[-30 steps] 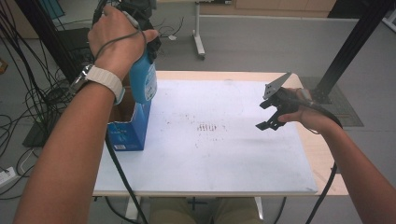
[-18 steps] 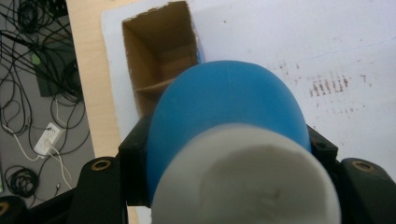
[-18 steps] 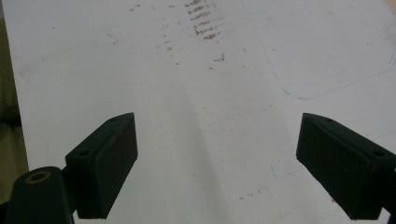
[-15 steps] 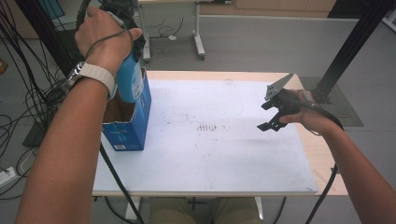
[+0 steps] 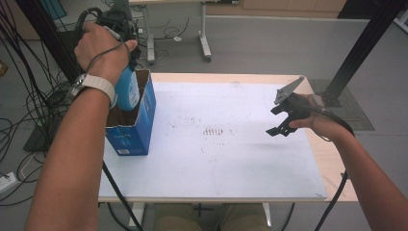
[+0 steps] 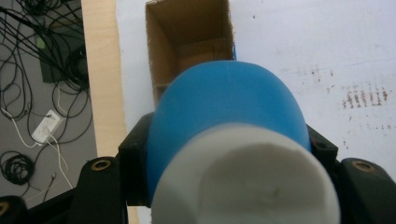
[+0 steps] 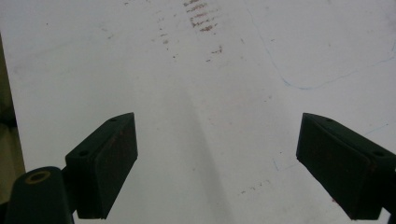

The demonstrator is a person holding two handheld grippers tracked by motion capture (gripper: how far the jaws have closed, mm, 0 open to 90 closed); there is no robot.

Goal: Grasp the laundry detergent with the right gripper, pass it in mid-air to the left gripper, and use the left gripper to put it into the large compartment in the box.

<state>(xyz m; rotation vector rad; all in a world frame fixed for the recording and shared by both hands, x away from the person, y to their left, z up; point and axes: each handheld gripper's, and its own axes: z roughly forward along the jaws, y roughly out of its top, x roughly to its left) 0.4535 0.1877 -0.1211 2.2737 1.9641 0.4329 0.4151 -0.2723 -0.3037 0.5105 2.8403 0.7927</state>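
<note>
White paper covers most of your table [image 5: 226, 159], with bare wood showing along the far and right edges and grey floor with tangled cables beyond it at nine o'clock. Faint reddish smudges [image 5: 214, 131] mark the sheet near its centre.

Your left gripper [image 5: 126, 57] is clamped on a blue bottle [image 5: 129, 91] with a white cap [image 6: 247, 182]; in the left gripper view the jaws press against the bottle's shoulders on both sides, cap toward the camera. You hold it upright, directly above the open top of the blue cardboard box [image 5: 139, 130], which stands at about nine o'clock on the table, near the left edge. In the high view the bottle's lower end already looks to sit inside the mouth of the box, though how deep it reaches is hidden by the box wall. From the left gripper view the brown interior [image 6: 187, 42] appears empty beneath it.

Your right gripper [image 5: 278, 126] hovers over the paper at three o'clock, jaws spread wide with nothing between them, well apart from the box.

So the pick-up is done and the bottle is aligned over its target. What I judge remains: lower it until it rests on the box floor, then release and withdraw your left hand.
</note>
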